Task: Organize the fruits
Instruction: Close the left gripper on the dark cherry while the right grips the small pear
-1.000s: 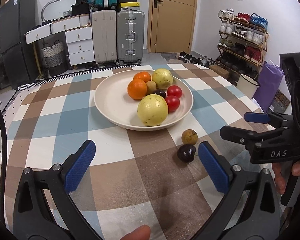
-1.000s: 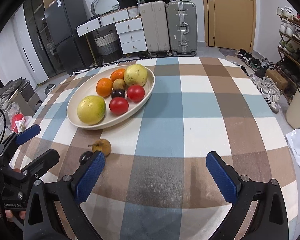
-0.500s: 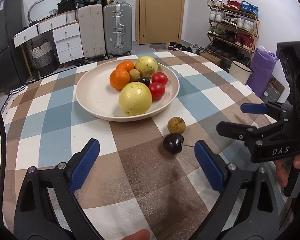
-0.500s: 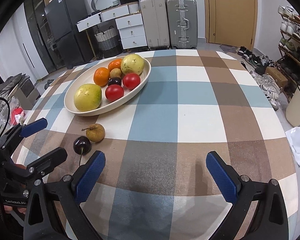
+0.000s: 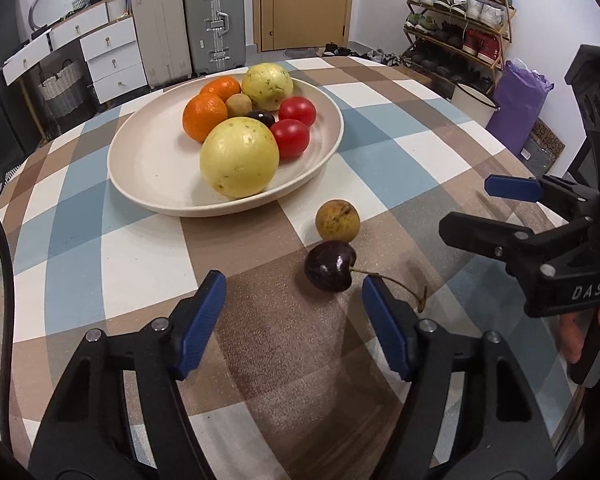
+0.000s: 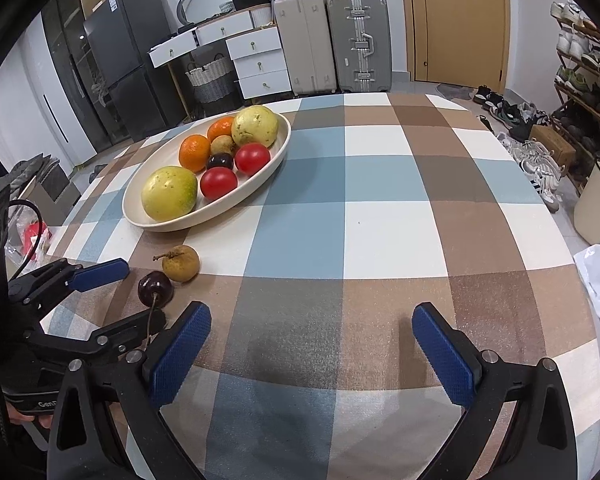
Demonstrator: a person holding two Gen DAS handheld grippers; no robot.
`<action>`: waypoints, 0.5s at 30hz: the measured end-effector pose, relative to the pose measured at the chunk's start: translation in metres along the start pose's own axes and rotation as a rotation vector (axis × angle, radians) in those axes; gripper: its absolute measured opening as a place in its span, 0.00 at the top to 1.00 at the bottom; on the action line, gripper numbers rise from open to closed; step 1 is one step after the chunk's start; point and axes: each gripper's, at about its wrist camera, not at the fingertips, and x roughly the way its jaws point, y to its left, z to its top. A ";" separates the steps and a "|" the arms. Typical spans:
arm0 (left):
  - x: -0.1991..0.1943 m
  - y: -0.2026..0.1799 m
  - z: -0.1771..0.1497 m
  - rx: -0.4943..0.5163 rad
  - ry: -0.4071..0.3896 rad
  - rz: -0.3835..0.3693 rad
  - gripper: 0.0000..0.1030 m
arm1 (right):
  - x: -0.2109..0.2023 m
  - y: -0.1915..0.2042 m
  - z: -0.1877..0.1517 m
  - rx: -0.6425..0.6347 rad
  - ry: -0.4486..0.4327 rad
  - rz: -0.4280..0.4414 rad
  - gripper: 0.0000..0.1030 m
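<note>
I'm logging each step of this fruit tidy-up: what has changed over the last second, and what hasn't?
The left gripper has moved in toward the dark cherry, and its jaws have just been closing; the cherry lies just ahead of the fingertips, ungripped. The right gripper stayed put, open over bare cloth. The cherry, the small brown fruit and the fruit plate haven't moved.

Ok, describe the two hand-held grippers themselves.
Both are black plastic frames with silver rivets and ridged blue pads on the two fingers. The left hand-held gripper has a black cable beside it; the right hand-held gripper carries white "DAS" lettering on its body. No sleeves are visible.
</note>
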 end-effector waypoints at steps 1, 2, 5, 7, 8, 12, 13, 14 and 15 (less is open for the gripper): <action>0.001 -0.001 0.001 0.002 0.000 0.000 0.35 | 0.000 0.000 0.000 0.001 0.000 0.002 0.01; 0.002 -0.002 0.002 0.004 0.000 0.001 0.37 | -0.001 -0.001 -0.001 0.002 -0.002 0.003 0.01; 0.004 -0.005 0.006 0.010 -0.002 0.001 0.43 | -0.001 -0.004 -0.002 0.008 0.000 0.006 0.01; 0.005 -0.007 0.007 0.017 -0.004 -0.003 0.49 | -0.001 -0.006 -0.002 0.014 0.002 0.009 0.01; 0.005 -0.007 0.008 0.020 -0.007 -0.010 0.55 | 0.000 -0.007 -0.003 0.016 0.003 0.010 0.01; 0.002 -0.008 0.008 0.022 -0.015 -0.061 0.77 | 0.002 -0.008 -0.004 0.021 0.007 0.013 0.01; 0.002 -0.008 0.007 0.021 -0.017 -0.069 0.78 | 0.002 -0.008 -0.004 0.022 0.008 0.013 0.01; 0.001 -0.008 0.007 0.022 -0.019 -0.076 0.78 | 0.002 -0.008 -0.004 0.021 0.007 0.014 0.01; 0.000 -0.009 0.007 0.023 -0.022 -0.080 0.78 | 0.001 -0.008 -0.004 0.021 0.008 0.014 0.01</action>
